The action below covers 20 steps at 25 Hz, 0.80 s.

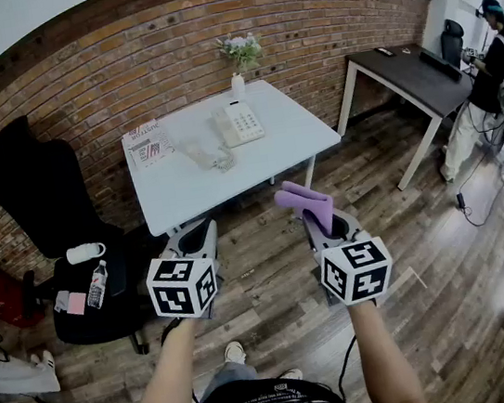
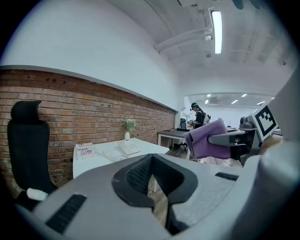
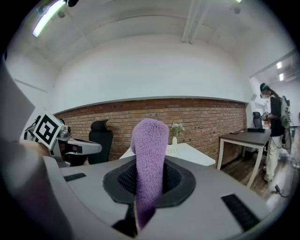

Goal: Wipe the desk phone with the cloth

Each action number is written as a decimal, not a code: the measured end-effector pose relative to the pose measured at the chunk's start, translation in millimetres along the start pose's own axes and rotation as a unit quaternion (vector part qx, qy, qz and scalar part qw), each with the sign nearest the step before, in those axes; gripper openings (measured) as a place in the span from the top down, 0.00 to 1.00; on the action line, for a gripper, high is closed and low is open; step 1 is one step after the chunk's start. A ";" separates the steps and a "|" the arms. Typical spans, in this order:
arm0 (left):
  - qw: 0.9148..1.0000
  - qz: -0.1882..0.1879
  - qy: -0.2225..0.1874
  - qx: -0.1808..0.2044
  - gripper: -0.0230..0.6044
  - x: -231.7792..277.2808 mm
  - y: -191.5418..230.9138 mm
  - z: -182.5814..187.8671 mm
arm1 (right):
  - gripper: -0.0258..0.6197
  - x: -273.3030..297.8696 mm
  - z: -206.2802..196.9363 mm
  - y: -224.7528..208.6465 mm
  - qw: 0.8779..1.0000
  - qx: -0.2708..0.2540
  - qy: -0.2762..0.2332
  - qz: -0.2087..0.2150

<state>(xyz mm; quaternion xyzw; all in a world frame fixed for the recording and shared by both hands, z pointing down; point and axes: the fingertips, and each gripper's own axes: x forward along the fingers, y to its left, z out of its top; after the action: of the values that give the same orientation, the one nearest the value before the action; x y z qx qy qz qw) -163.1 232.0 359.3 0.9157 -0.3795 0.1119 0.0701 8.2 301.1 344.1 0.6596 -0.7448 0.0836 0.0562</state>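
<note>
The cream desk phone [image 1: 238,123] lies on the white table [image 1: 282,149] ahead of me, its handset [image 1: 198,151] off to the left on a coiled cord. My right gripper [image 1: 323,223] hangs short of the table's front edge, over the wood floor, shut on a purple cloth [image 1: 306,201]. The cloth [image 3: 150,154] stands up between the jaws of the right gripper [image 3: 145,187] in its own view. My left gripper [image 1: 202,233] is level with it to the left, shut with nothing in it. In the left gripper view the left gripper [image 2: 157,187] faces the phone [image 2: 127,147].
A booklet [image 1: 148,146] lies at the table's left and a small vase of flowers [image 1: 238,57] at its back. A black office chair [image 1: 45,199] stands left, a stool [image 1: 96,285] with a bottle and cup beside it. A dark desk [image 1: 411,73] and a person [image 1: 492,47] are at right.
</note>
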 end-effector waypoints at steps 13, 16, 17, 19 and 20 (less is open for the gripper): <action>1.000 -0.007 -0.001 -0.009 0.95 48.4 2.6 9.3 | 0.89 30.1 -3.1 -27.8 1.000 -0.002 0.015 0.006; 1.000 -0.015 -0.002 -0.010 0.95 71.7 5.2 12.9 | 0.89 45.6 -2.9 -39.5 1.000 -0.003 0.020 0.003; 1.000 -0.016 -0.003 -0.011 0.95 80.1 7.9 15.0 | 0.89 52.7 -1.8 -43.4 1.000 -0.004 0.021 0.003; 1.000 -0.019 -0.004 -0.013 0.95 98.0 15.2 19.2 | 0.89 69.1 0.5 -52.0 1.000 -0.006 0.024 0.001; 1.000 -0.019 -0.004 -0.014 0.95 107.2 19.3 20.5 | 0.89 77.4 1.2 -56.6 1.000 -0.006 0.025 0.000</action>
<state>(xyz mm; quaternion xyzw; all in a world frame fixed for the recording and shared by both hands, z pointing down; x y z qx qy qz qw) -100.0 141.2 368.0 0.9223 -0.3635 0.1017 0.0831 54.9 219.0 360.8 0.6569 -0.7437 0.0954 0.0793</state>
